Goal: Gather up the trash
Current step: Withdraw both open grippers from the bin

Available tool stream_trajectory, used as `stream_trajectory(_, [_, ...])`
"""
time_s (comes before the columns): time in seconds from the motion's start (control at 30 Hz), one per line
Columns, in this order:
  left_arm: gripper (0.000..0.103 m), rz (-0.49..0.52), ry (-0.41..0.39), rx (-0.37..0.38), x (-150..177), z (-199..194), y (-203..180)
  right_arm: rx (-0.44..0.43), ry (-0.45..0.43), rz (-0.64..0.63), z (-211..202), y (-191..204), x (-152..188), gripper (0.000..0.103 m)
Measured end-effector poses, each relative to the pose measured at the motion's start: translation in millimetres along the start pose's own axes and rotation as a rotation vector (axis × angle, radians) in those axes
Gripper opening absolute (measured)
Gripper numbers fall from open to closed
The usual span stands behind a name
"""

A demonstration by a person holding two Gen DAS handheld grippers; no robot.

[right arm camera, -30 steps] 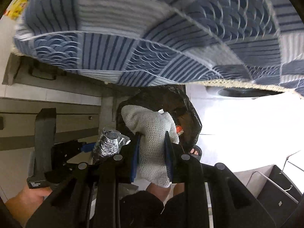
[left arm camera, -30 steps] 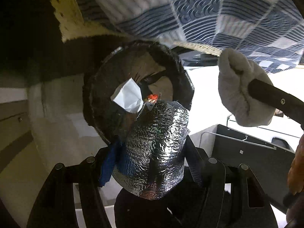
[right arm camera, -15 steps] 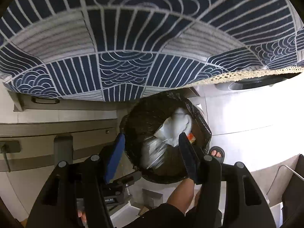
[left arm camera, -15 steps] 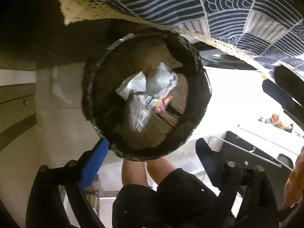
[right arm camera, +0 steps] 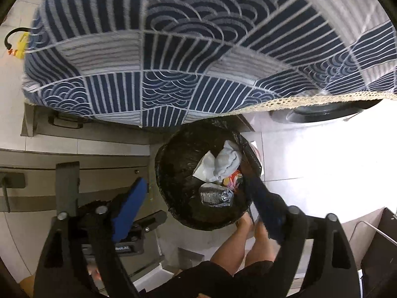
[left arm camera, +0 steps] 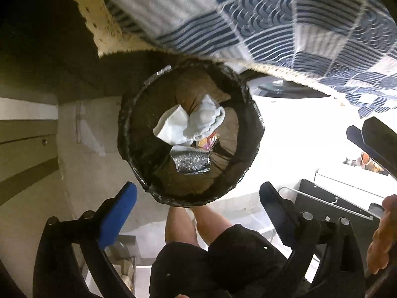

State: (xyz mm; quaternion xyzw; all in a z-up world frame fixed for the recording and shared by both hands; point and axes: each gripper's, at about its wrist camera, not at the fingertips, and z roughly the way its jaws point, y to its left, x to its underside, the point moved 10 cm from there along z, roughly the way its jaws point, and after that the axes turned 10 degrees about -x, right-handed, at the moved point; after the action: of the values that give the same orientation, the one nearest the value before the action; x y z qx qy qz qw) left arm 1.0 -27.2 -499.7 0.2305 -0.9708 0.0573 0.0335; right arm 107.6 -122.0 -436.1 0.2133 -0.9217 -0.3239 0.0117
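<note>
Trash: foil wad (left arm camera: 192,162), white cloth (left arm camera: 206,120), paper and a wrapper, all lying inside the black-lined bin (left arm camera: 250,134) beside the cloth-draped table. Left gripper (left arm camera: 197,200) and right gripper (right arm camera: 196,198) above it, jaws opening, empty.

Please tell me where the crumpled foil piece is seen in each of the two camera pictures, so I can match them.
Left wrist view: the foil piece lies in the trash bin, centre of the picture, just below the white cloth.
Right wrist view: the foil piece lies low in the bin, slightly right of centre, below the white cloth.
Shared landmark: the blue patterned tablecloth fills the top of both.
</note>
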Motion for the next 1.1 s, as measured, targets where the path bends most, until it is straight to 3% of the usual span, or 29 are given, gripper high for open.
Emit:
stream_trajectory(0.2, [0.096, -0.003, -0.058, -0.001, 2, -46, 3, 0.019, -0.056, -0.053, -36, 19, 4, 0.098])
stream_trajectory(0.43, [0.096, 0.032, -0.146, -0.018, 5, -102, 7, 0.047, -0.146, -0.108, -80, 41, 12, 0.098])
stream_trajectory(0.6, [0.096, 0.113, -0.240, -0.047, 7, -149, -1, 0.026, -0.233, -0.149, -109, 63, 15, 0.098])
stream_trajectory(0.9, [0.096, 0.136, -0.400, 0.017, 9, -227, -6, 0.006, -0.407, -0.203, -165, 99, 4, 0.098])
stream_trajectory(1.1, [0.096, 0.155, -0.500, 0.019, 4, -269, -1, -0.028, -0.502, -0.216, -197, 124, -11, 0.098])
